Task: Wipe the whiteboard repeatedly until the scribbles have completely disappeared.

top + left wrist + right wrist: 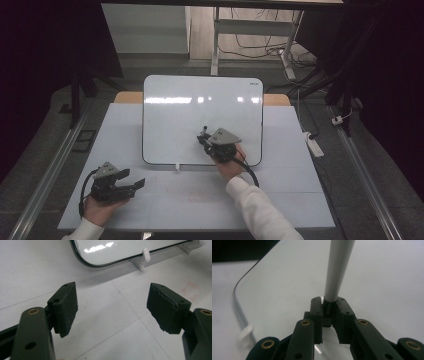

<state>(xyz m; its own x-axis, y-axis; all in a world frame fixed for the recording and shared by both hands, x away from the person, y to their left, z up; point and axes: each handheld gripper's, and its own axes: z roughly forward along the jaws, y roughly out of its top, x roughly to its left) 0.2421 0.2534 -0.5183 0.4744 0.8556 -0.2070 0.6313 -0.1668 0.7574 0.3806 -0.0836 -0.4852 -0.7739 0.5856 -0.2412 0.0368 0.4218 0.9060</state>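
Note:
A white dry-erase board (200,107) lies propped on the white table, its surface blank. Over the board's lower right part my right gripper (205,137) is shut on a pale grey marker (338,270). The marker's dark end sits between the pads, and its barrel runs up and away from the jaws (328,303) over the board (287,277). My left gripper (132,178) rests in a hand near the table's front left corner, pointing right. Its jaws (112,302) stand wide open with nothing between them, above bare table just short of the board's rounded corner (120,250).
A small white peg (176,167) (145,254) holds the board's near edge. The white table cover (200,200) carries a faint red square mark (191,290). On the floor at the right lies a power strip (314,144), with desk legs and cables behind the table.

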